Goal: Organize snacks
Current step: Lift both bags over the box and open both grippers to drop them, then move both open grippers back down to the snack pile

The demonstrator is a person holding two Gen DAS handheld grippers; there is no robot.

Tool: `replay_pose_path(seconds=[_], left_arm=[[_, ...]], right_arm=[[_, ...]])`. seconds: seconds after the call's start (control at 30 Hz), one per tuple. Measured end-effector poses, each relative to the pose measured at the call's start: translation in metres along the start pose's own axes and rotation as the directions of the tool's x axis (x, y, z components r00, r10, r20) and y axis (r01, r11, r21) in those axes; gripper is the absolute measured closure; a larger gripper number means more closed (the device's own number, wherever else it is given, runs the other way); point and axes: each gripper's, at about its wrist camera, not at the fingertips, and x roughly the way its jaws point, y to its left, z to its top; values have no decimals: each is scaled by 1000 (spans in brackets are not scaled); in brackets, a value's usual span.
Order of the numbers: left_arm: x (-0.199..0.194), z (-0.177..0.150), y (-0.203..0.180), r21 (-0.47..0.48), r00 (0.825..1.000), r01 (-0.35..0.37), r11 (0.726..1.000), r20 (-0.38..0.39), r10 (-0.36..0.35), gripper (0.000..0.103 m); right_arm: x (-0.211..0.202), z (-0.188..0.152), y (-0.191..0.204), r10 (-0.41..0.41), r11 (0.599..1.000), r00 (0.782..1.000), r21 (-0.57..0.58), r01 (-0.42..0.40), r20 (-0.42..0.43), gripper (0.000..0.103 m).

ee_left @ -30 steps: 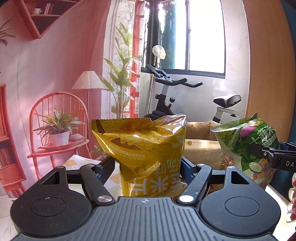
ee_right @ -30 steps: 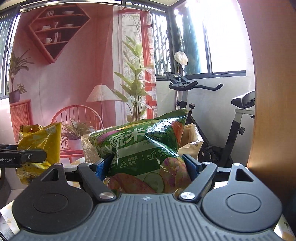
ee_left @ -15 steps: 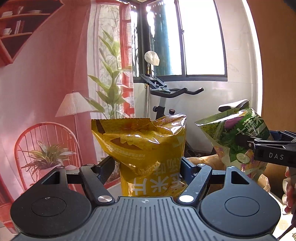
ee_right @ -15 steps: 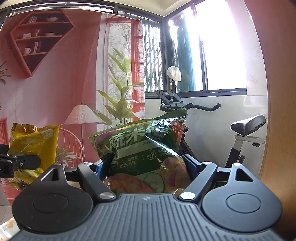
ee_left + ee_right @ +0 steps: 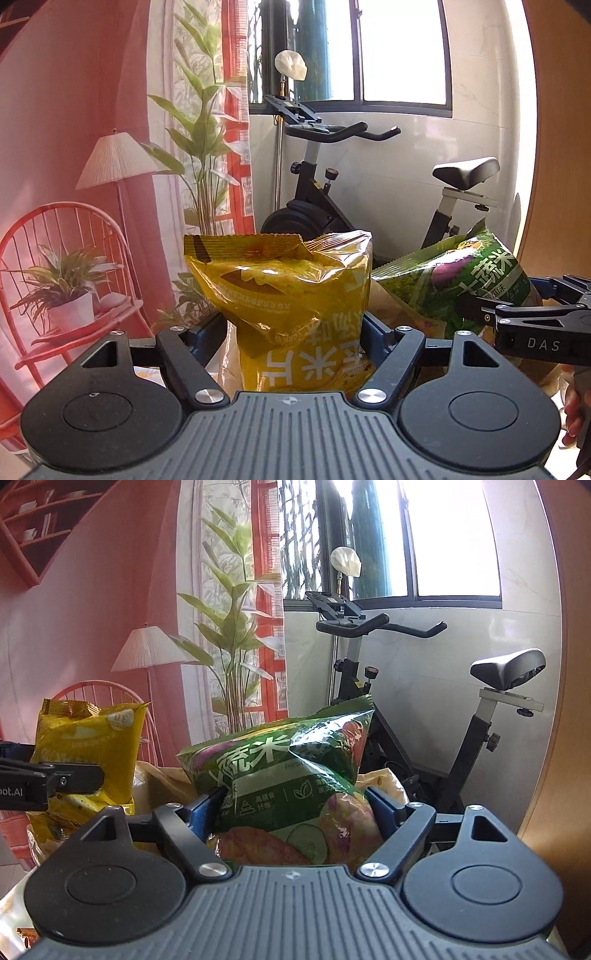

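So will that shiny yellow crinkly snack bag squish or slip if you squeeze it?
Probably squishy: the shiny yellow crinkly snack bag already creases where the left hand-held gripper pinches it. It looks puffed up, so likely light for its size. The glossy film may be a bit slippery.

Both views swing back down — the red chair (image 5: 70, 258) and potted plant (image 5: 62, 291) return at left, the green snack bag (image 5: 454, 280) sits lower and nearer the yellow snack bag (image 5: 291, 306) — the exercise bike (image 5: 406, 709) looms closer.
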Motion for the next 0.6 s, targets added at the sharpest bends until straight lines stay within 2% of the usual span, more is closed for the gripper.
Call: replay_pose_path(seconds=[0.1, 0.27, 0.6], left_arm=[[4, -2, 3, -5, 999, 34, 999, -27, -34, 20], [-5, -1, 10, -14, 1000, 24, 1000, -13, -24, 16], [-54, -19, 41, -64, 1000, 11, 998, 0, -11, 16]], right_arm=[[-2, -2, -1, 12, 1000, 1000, 10, -12, -24, 17], [-9, -1, -1, 31, 999, 998, 38, -29, -51, 13], [-46, -13, 2, 92, 990, 996, 109, -91, -2, 13]])
